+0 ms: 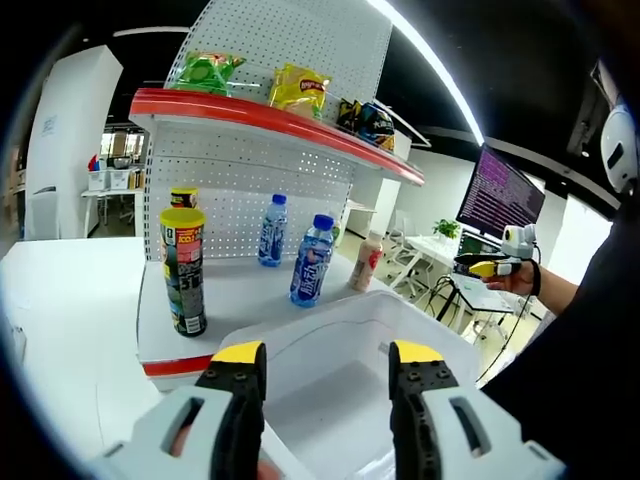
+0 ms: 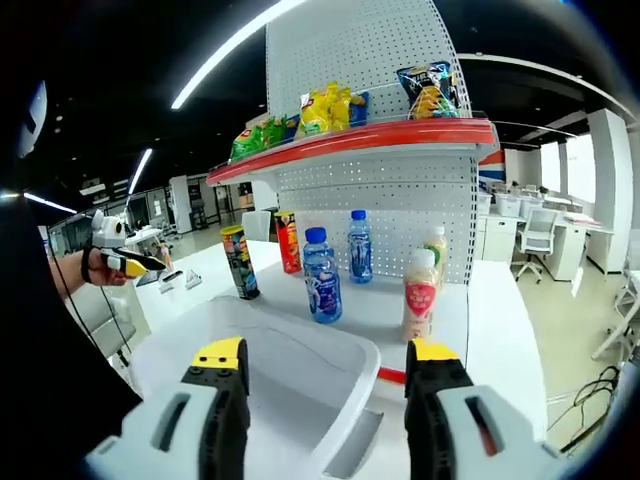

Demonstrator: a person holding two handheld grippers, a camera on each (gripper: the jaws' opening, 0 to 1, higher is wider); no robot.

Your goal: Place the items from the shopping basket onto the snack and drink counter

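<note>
White plastic basket sits just below the counter, between both pairs of jaws; what shows of its inside is bare. Left gripper and right gripper hang over it with jaws spread wide, holding nothing. On the counter stand a yellow-lidded chip can, a red chip can, two blue water bottles and two milky drink bottles. Snack bags line the red-edged upper shelf.
</note>
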